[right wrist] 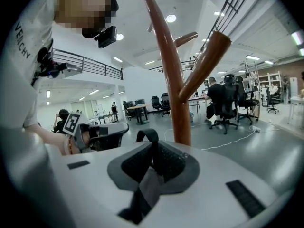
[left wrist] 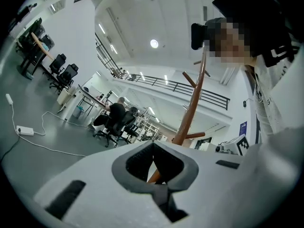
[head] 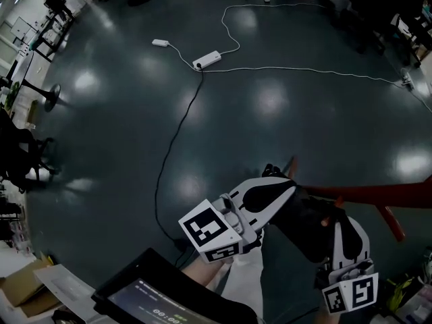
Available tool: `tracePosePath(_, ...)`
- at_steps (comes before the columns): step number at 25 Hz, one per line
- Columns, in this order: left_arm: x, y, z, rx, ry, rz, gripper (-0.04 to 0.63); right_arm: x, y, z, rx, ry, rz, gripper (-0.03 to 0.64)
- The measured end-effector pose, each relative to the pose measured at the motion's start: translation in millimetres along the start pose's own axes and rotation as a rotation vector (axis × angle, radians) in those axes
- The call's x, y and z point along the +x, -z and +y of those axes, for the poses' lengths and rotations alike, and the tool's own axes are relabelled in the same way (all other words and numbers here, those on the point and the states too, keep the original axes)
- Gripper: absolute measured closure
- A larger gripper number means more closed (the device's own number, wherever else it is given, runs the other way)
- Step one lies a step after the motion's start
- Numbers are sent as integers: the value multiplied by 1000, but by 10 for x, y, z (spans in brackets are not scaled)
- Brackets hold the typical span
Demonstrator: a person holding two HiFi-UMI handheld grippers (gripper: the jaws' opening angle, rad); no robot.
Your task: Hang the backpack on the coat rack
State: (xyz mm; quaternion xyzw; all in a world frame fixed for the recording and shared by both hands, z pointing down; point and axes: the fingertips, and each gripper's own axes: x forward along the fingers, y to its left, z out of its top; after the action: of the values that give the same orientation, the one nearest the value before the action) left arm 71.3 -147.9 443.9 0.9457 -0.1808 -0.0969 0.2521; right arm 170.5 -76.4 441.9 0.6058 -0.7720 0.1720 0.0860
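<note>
The black backpack [head: 307, 225] hangs between my two grippers, just above the dark floor in the head view. My left gripper [head: 280, 181] is shut on its upper left part, with a grey strip of webbing [left wrist: 160, 194] pinched between the jaws. My right gripper [head: 341, 223] is shut on a grey strap, and a black strap loop [right wrist: 148, 136] sticks up past the jaws. The red-brown wooden coat rack [head: 378, 194] stands right behind the bag. Its pole [right wrist: 173, 80] and angled pegs rise just beyond my right gripper [right wrist: 152, 153], and the pole [left wrist: 192, 103] also shows past my left gripper [left wrist: 154, 151].
A white power strip [head: 206, 60] and long cables cross the floor ahead. A screen [head: 155, 295] and a cardboard box [head: 27, 289] lie at the bottom left. Office chairs, desks and a seated person [right wrist: 221, 99] fill the room's far side.
</note>
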Motion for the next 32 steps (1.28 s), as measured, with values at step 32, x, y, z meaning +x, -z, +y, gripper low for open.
tracePosePath(32, -16, 335, 54, -49, -35, 12, 586, 21, 29, -214, -41, 76, -118, 574)
